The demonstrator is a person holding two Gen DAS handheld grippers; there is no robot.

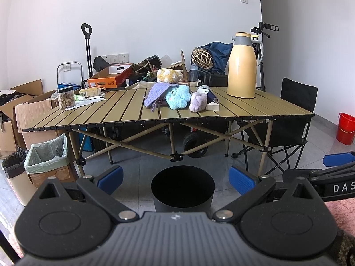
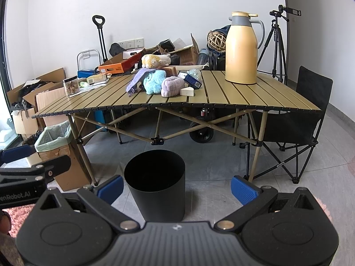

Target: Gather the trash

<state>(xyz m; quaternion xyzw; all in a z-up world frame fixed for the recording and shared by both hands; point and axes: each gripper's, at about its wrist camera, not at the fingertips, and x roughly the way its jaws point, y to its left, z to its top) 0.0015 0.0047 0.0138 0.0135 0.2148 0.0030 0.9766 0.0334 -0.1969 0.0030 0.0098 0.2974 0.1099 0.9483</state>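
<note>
Both tongs, left [image 1: 175, 180] and right [image 2: 176, 187], spread empty; toys [image 2: 153, 82] mid-counter [image 2: 244, 97] risk being binned [image 2: 155, 177] as trash.

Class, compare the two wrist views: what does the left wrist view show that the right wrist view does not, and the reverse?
Only the left wrist view shows the red bucket on the floor at far right and a black-lined bin at far left. Only the right wrist view shows the whole tripod, legs included, beside the yellow jug. Both show the slatted table with plush toys, the black bin on the floor ahead, and both hand-held grippers open and empty: left, right.
</note>
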